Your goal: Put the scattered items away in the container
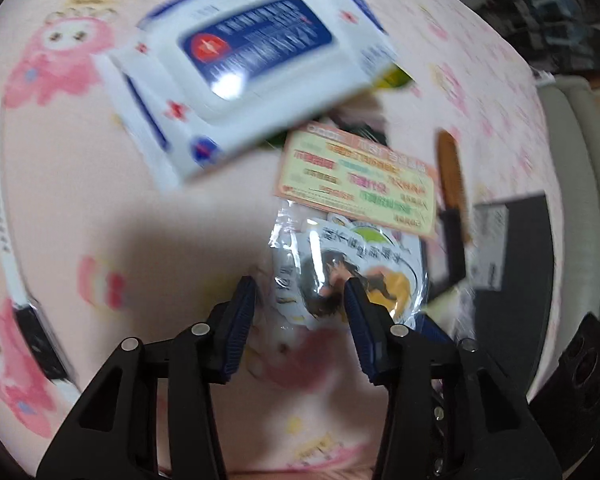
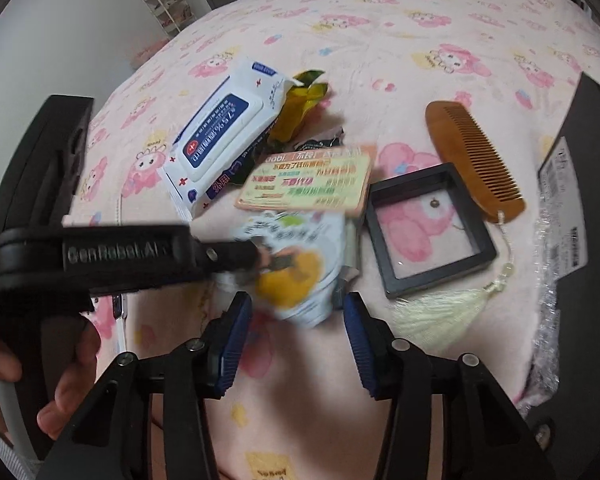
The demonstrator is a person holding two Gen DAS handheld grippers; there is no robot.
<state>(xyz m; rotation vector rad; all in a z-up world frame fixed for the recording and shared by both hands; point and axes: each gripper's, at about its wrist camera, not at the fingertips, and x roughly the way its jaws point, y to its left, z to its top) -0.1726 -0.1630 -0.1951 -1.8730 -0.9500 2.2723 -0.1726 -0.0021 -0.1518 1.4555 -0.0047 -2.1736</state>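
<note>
Left hand-held gripper (image 1: 300,300) has its fingers apart, one pad on the glossy sticker packet (image 1: 340,276) lying on the pink bed sheet (image 1: 80,200). Right hand-held gripper (image 2: 298,306) is apart too, straddling that packet's near edge. Further back: wet wipes pack (image 2: 224,136), wooden comb (image 2: 474,160), black frame (image 2: 430,228).

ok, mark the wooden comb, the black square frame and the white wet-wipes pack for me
brown wooden comb (image 2: 474,156): right wrist view, middle of the teeth.
black square frame (image 2: 396,192): right wrist view, upper rim.
white wet-wipes pack with blue lid label (image 2: 224,132): right wrist view, lid.
</note>
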